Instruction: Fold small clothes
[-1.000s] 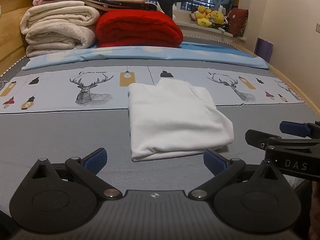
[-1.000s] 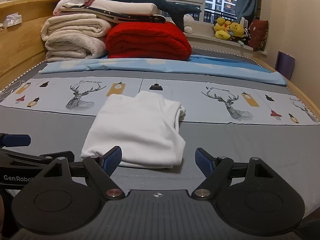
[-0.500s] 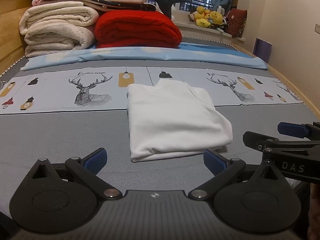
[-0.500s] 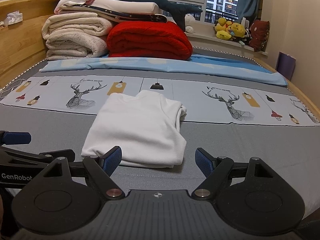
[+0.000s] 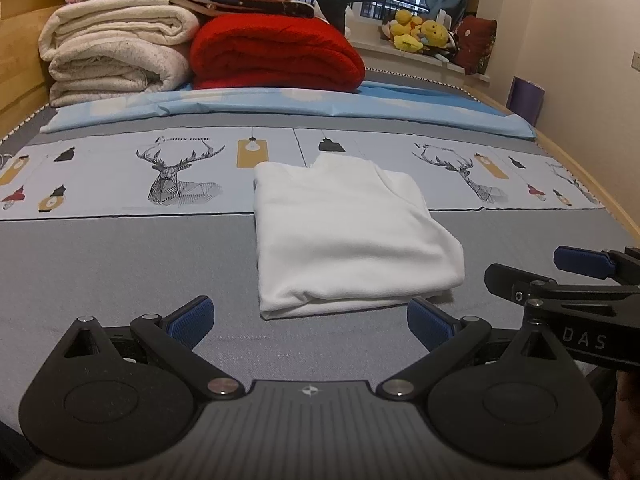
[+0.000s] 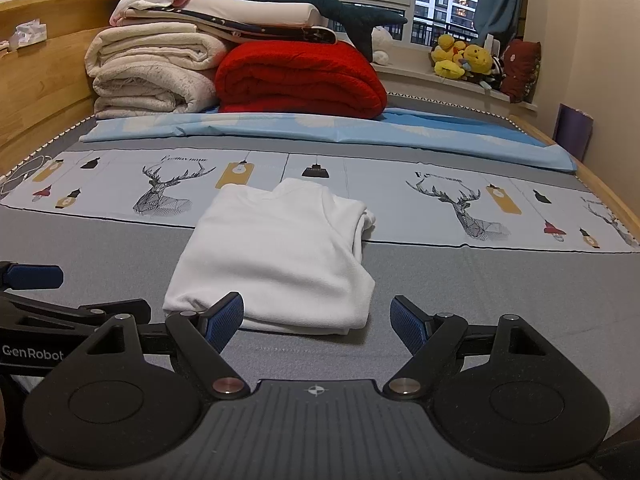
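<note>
Grippers, left gripper [image 5: 310,322] and right gripper [image 6: 316,320], gape wide, empty, just short of folded white garment [image 5: 344,236].

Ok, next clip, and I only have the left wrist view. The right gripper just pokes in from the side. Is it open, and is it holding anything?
Observer: It is open. In the right wrist view the right gripper has its blue pads spread wide, with nothing between them.
Operator: And the right edge of the white garment looks tidy from here. Is it?
Observer: Less so. At the far right corner of the white garment, loose layers bulge out past the top fold.
Operator: Is there anything on the headboard?
Observer: A crumpled clear pack, maybe tissues, sits on its wooden ledge.
</note>
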`<action>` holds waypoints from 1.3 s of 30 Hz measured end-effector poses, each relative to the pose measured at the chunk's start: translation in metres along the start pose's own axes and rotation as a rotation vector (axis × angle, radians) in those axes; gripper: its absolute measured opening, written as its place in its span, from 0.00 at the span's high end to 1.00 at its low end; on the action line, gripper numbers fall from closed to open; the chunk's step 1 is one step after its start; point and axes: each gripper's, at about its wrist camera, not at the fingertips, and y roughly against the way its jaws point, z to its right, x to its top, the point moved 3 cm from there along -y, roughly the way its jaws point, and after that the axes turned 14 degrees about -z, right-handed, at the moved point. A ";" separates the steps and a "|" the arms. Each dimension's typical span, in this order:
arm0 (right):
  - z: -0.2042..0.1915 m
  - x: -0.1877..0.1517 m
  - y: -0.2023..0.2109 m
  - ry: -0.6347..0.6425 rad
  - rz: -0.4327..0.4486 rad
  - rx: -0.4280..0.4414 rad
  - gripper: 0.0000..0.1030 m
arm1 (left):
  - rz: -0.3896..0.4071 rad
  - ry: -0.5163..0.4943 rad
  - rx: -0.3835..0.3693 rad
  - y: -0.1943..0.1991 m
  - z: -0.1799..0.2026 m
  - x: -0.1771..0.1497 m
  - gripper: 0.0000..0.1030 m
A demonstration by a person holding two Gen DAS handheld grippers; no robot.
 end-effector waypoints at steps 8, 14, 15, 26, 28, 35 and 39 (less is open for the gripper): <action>0.003 -0.001 0.000 0.004 -0.002 0.001 0.21 | 0.000 -0.004 0.000 0.001 0.001 0.000 0.00; 0.003 -0.001 0.000 0.006 -0.003 0.001 0.21 | -0.001 -0.003 0.000 0.001 0.001 0.000 0.00; 0.003 -0.001 0.000 0.007 -0.004 0.001 0.21 | -0.001 -0.004 0.000 0.001 0.001 0.000 0.00; 0.004 -0.001 0.000 0.008 -0.005 0.002 0.21 | -0.001 -0.004 0.001 0.001 0.001 0.000 0.00; 0.004 -0.001 0.000 0.007 -0.005 0.002 0.21 | -0.001 -0.005 0.001 0.001 0.001 0.000 0.00; 0.004 0.000 0.000 0.007 -0.006 0.002 0.21 | -0.003 -0.004 0.001 0.000 0.000 0.000 0.00; 0.003 -0.001 -0.001 0.007 -0.007 0.002 0.21 | -0.003 -0.004 0.001 0.000 0.001 0.000 0.00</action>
